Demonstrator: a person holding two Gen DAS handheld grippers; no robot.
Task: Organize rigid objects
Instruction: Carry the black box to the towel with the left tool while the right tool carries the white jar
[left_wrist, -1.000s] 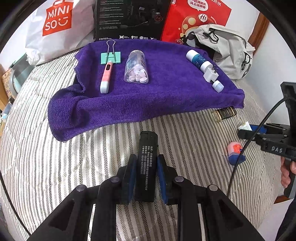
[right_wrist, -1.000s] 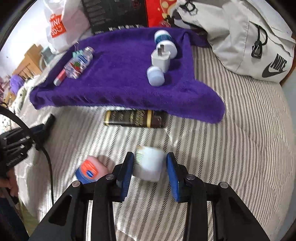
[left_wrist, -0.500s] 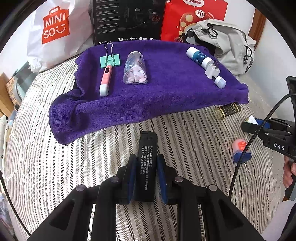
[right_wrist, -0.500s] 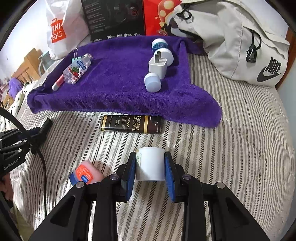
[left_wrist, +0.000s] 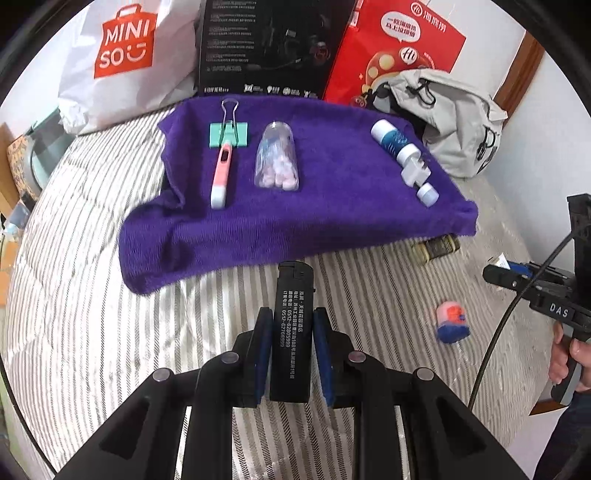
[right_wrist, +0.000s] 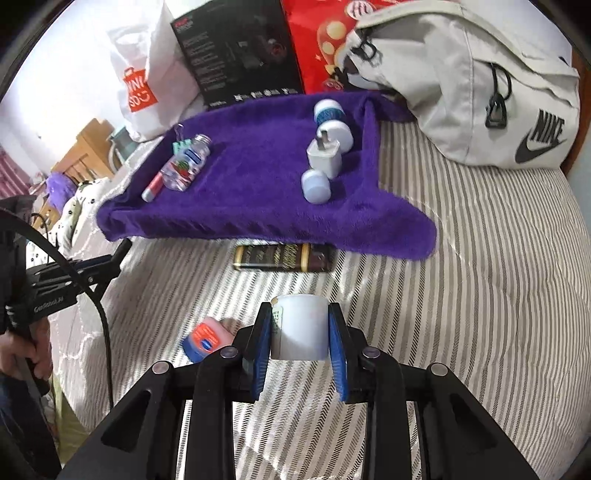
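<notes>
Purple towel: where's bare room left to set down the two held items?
Purple towel: open middle between the pill bottle and the charger plug, plus the whole front strip. Left is crowded by binder clip and pink pen; right by the blue tube, plug and small cap.

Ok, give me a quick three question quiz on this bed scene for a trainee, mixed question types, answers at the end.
1. True or false: the left gripper is shut on a black lighter.
2. Multiple choice: what does the right gripper hold? A) white jar B) white charger plug C) pill bottle
3. Fill in: the dark bottle with gold bands lies on the striped bedcover, partly under the edge of the purple ____.

Key: 1 true; 2 A; 3 towel.
</notes>
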